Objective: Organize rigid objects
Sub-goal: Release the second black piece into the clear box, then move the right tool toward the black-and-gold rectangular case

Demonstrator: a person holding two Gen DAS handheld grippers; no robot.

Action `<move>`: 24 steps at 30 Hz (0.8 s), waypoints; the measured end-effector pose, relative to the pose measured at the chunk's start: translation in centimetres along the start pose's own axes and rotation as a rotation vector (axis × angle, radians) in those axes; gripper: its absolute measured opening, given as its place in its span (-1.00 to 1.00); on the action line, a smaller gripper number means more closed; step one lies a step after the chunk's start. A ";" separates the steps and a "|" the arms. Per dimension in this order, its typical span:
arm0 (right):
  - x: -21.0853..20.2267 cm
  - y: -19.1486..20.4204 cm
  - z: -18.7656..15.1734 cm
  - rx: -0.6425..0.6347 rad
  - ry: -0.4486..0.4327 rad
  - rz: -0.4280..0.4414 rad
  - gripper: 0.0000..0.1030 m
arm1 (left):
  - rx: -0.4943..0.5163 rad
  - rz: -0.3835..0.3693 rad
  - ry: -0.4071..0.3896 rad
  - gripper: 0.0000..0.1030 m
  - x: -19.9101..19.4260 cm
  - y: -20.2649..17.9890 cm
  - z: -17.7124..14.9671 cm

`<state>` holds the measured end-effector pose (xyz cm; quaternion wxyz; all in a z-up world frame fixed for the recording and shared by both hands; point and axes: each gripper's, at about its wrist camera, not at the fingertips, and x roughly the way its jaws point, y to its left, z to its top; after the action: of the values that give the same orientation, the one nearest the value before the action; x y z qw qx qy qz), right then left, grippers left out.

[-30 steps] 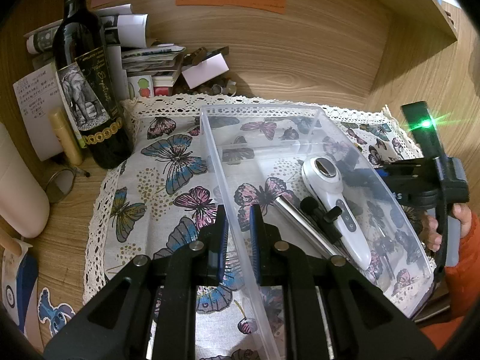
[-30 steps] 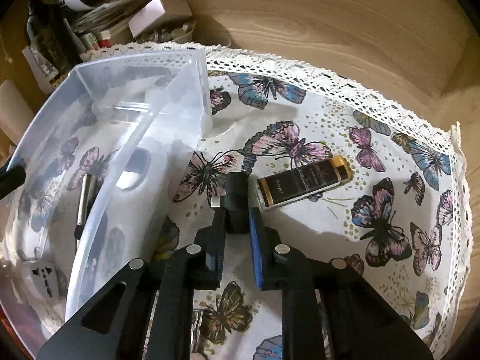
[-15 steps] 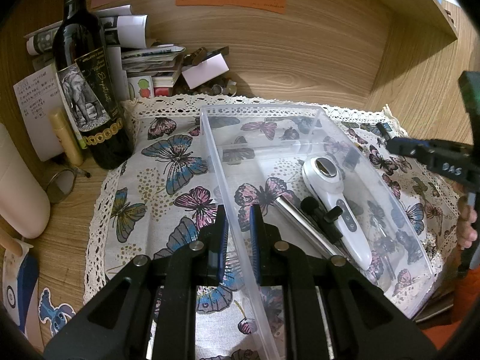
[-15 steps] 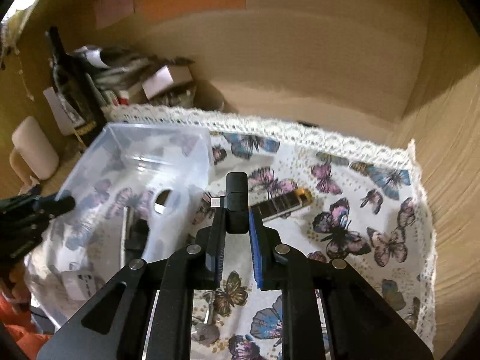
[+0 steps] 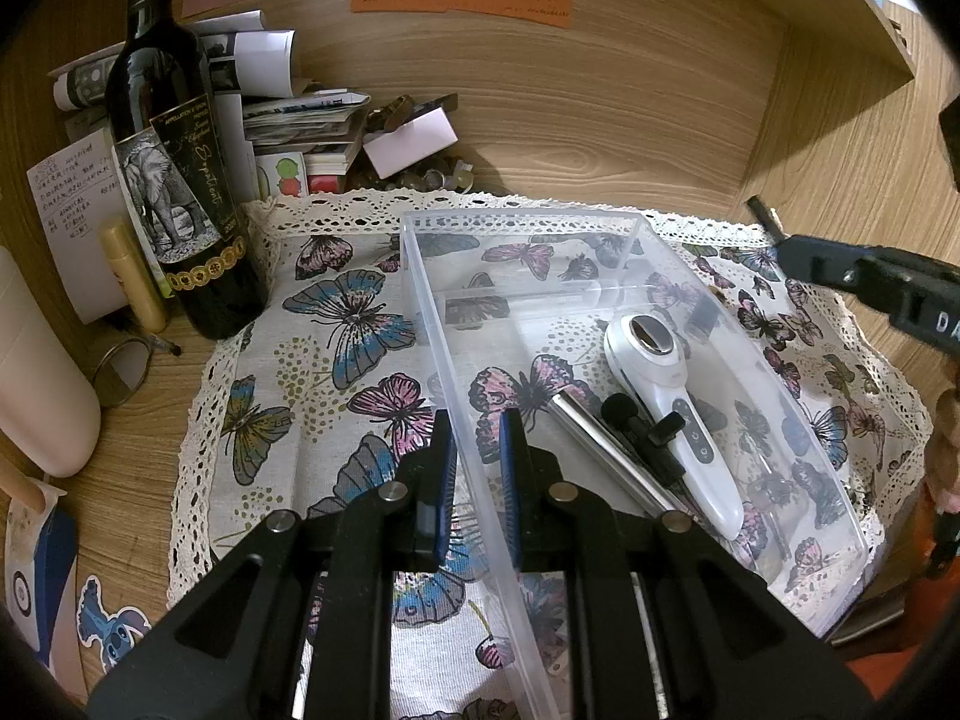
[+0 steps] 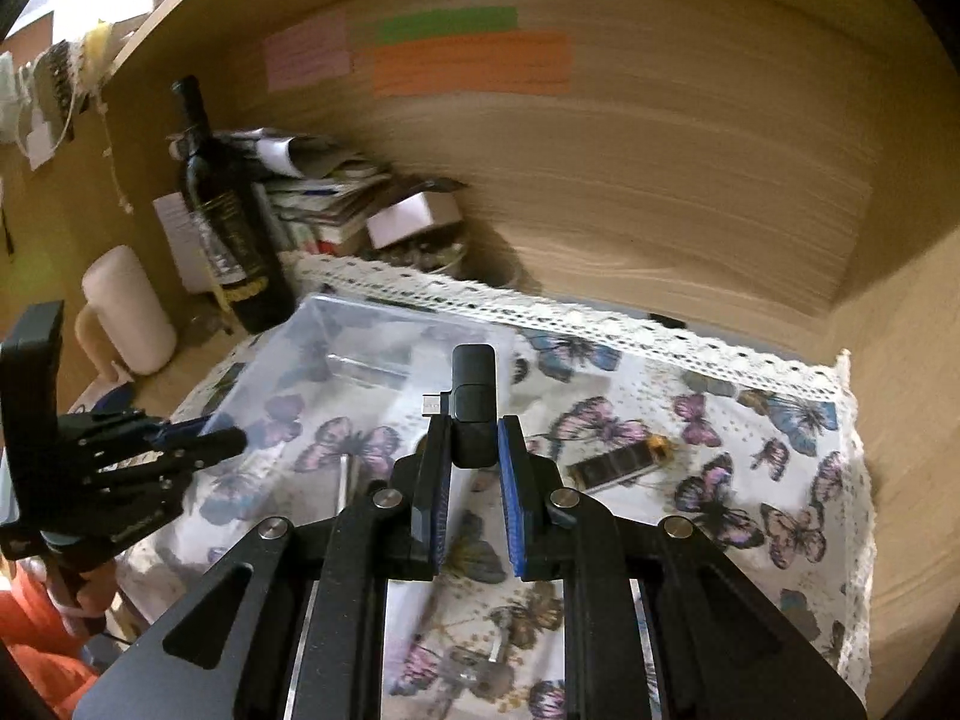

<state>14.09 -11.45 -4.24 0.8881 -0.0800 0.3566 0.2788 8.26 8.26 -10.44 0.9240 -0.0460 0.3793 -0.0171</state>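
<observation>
Black adapter (image 6: 474, 408) clamped upright in right gripper (image 6: 474, 450) jaws, held above cloth; clear bin (image 6: 336, 360) lies down-left of it. Left gripper (image 5: 474, 438) jaws clamped on bin wall (image 5: 480, 510), steadying it.

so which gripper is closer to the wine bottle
Left. The left gripper is clamped on the clear bin's near wall, on the side facing the wine bottle. The right gripper, holding a small black adapter, hovers beyond the bin's opposite side.
</observation>
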 end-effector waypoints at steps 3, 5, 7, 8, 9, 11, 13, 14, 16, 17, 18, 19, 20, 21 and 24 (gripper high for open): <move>0.9 1.1 0.0 -0.025 0.021 0.022 -0.73 | 0.000 0.001 0.000 -0.74 0.0 0.0 0.0; 1.6 1.7 -0.1 -0.039 0.037 0.043 -0.73 | 0.000 0.001 0.000 -0.74 0.0 0.0 0.0; 2.2 2.4 -0.2 -0.053 0.052 0.064 -0.73 | 0.000 0.001 0.000 -0.74 0.0 0.0 0.0; 2.5 2.7 -0.2 -0.062 0.059 0.072 -0.73 | 0.000 0.001 0.000 -0.74 0.0 0.0 0.0; 2.8 3.0 -0.3 -0.070 0.067 0.083 -0.73 | 0.000 0.001 0.000 -0.74 0.0 0.0 0.0; 3.3 3.8 -0.4 -0.093 0.087 0.104 -0.73 | 0.000 0.001 0.000 -0.74 0.0 0.0 0.0; 3.6 4.3 -0.6 -0.111 0.104 0.115 -0.71 | 0.000 0.001 0.000 -0.74 0.0 0.0 0.0; 3.7 4.4 -0.7 -0.116 0.109 0.118 -0.68 | 0.000 0.001 0.000 -0.74 0.0 0.0 0.0; 3.7 4.2 -0.7 -0.114 0.106 0.112 -0.63 | 0.000 0.001 0.000 -0.74 0.0 0.0 0.0; 3.6 3.9 -0.7 -0.105 0.103 0.109 -0.58 | 0.001 0.001 0.000 -0.74 0.0 0.0 0.0; 3.4 3.7 -0.6 -0.095 0.098 0.107 -0.55 | 0.001 0.001 0.000 -0.74 0.0 -0.1 0.0; 3.2 3.2 -0.4 -0.081 0.089 0.100 -0.49 | 0.002 0.001 0.000 -0.74 0.0 -0.1 0.0; 3.1 2.8 -0.3 -0.070 0.082 0.092 -0.43 | 0.002 0.001 0.000 -0.74 0.0 -0.1 0.0; 2.9 2.4 -0.2 -0.057 0.075 0.081 -0.38 | 0.002 0.000 0.000 -0.74 0.0 -0.1 0.0; 2.3 0.7 0.2 -0.008 0.047 0.046 -0.03 | 0.003 -0.002 -0.001 -0.74 0.0 -0.2 0.0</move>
<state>15.15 -9.84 -5.62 0.8726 -0.0816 0.3779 0.2986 8.25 8.03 -10.38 0.9241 -0.0451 0.3790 -0.0184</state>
